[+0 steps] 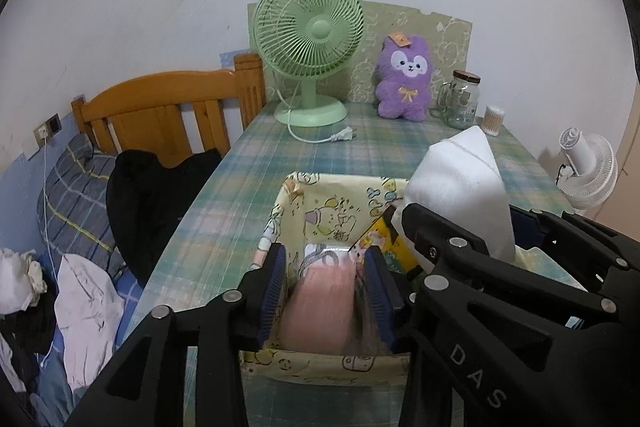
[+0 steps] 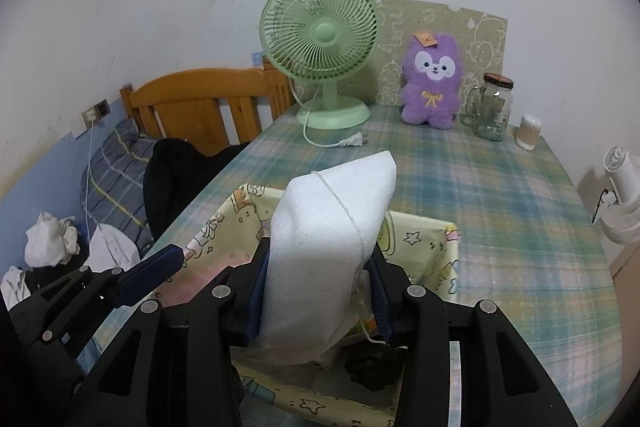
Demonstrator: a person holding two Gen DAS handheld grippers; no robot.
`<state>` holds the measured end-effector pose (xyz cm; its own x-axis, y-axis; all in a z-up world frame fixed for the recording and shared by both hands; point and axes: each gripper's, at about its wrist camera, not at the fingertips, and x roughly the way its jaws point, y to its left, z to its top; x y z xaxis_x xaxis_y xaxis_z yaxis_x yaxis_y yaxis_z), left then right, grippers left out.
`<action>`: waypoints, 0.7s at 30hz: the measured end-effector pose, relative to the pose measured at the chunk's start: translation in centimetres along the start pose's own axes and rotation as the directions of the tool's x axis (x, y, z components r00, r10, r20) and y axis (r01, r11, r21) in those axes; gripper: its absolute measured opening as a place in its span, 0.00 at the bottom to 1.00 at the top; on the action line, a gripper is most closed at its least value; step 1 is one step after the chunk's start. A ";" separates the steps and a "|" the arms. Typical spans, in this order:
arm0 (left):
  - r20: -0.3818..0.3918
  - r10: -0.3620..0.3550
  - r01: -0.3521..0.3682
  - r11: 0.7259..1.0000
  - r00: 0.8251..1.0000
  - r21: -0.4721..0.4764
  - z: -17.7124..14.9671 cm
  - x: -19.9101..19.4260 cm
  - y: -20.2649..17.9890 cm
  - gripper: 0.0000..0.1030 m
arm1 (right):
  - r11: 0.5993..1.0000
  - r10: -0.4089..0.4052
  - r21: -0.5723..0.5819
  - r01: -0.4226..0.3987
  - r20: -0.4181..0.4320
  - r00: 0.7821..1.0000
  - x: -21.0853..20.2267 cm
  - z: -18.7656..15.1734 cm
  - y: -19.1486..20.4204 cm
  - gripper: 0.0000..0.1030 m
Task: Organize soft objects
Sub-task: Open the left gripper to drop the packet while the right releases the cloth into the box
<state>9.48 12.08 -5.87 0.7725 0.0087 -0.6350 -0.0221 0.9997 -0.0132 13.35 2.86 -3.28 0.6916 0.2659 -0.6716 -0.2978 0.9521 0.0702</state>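
A cartoon-printed fabric box (image 1: 332,211) stands on the plaid table near me. A pink folded cloth (image 1: 320,311) lies inside it, between the spread pads of my left gripper (image 1: 326,287), and the pads stand just clear of the cloth. My right gripper (image 2: 318,279) is shut on a white folded towel (image 2: 332,211), held upright over the box (image 2: 424,247) with a loose thread across it. In the left wrist view the towel (image 1: 460,183) and right gripper (image 1: 472,227) are at the right. A purple plush (image 1: 404,83) sits against the back board.
At the back of the table stand a green fan (image 1: 310,39) with its plug (image 1: 340,135) lying loose, a glass jar (image 1: 462,99) and a cotton-swab tub (image 1: 494,119). A white clip fan (image 1: 588,171) is at the right edge. A bed with piled clothes (image 1: 84,295) lies left.
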 end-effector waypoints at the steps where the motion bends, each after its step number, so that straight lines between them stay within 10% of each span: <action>1: -0.003 -0.001 0.001 1.000 1.000 -0.004 -0.1 0.1 0.1 0.58 | 1.000 0.003 -0.001 -0.003 -0.005 1.000 0.2 -0.1 0.1 0.46; 14: -0.032 0.053 -0.053 0.999 0.998 -0.001 -0.6 0.2 0.6 0.79 | 0.999 0.037 -0.010 -0.037 -0.026 0.999 1.2 -0.5 0.5 0.51; 21: -0.027 0.085 -0.084 0.996 0.996 0.008 -1.0 -0.8 0.5 0.88 | 0.998 0.058 -0.023 -0.058 -0.001 0.998 1.0 -0.8 0.9 0.85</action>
<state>8.22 12.56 -6.19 0.7502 0.0926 -0.6547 -0.0822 0.9955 0.0466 13.30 3.88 -4.49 0.6723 0.3203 -0.6674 -0.3521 0.9314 0.0923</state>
